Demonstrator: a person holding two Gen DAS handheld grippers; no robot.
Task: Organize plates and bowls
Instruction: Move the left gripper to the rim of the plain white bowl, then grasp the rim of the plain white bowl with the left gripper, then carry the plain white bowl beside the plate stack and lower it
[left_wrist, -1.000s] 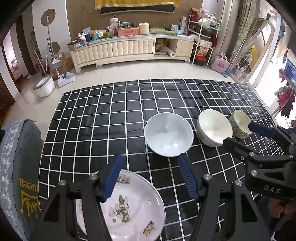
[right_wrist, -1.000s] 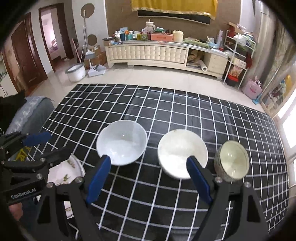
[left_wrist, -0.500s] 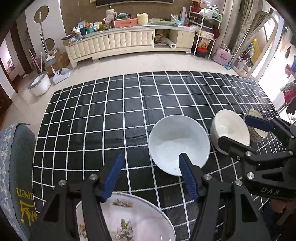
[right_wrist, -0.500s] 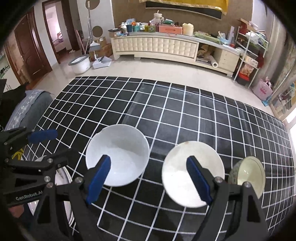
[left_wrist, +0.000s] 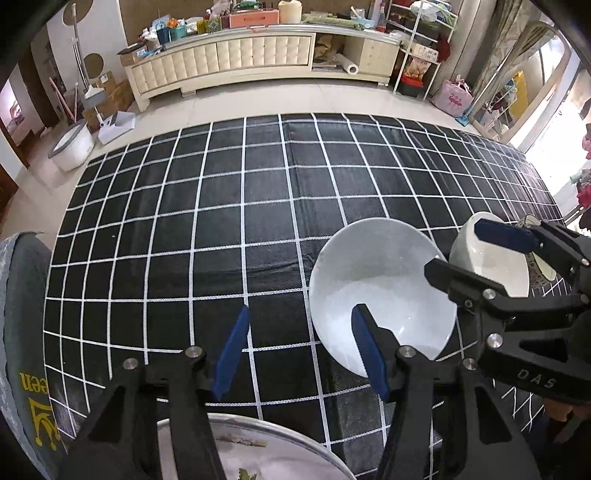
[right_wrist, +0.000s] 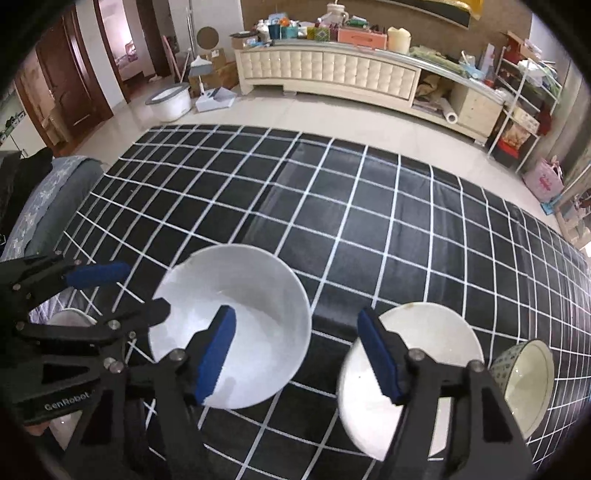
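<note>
On the black checked cloth (left_wrist: 221, 229) stand a large white bowl (left_wrist: 380, 280), a smaller white bowl (left_wrist: 491, 258) to its right, and a patterned bowl (right_wrist: 528, 376) at the far right. A flowered plate (left_wrist: 266, 446) lies at the bottom edge of the left wrist view. My left gripper (left_wrist: 301, 314) hovers over the large bowl's (right_wrist: 258, 295) left rim; its jaws are closing, with the pads apart from the rim. My right gripper (right_wrist: 295, 314) spans the gap between the two white bowls, its jaws also closing. Its right finger overlaps the smaller bowl's (right_wrist: 436, 332) left rim.
A grey cushioned seat (left_wrist: 26, 332) sits at the cloth's left edge. Beyond the cloth's far edge are tiled floor, a long cream cabinet (left_wrist: 236, 59), a white basin (left_wrist: 72, 146) and a wire rack (left_wrist: 417, 55). In the right wrist view the left gripper (right_wrist: 147, 287) crosses the lower left.
Both grippers have moved forward and down toward the bowls, which now look larger. Both pairs of jaws stand narrower. The flowered plate has slid almost out of the left wrist view.
</note>
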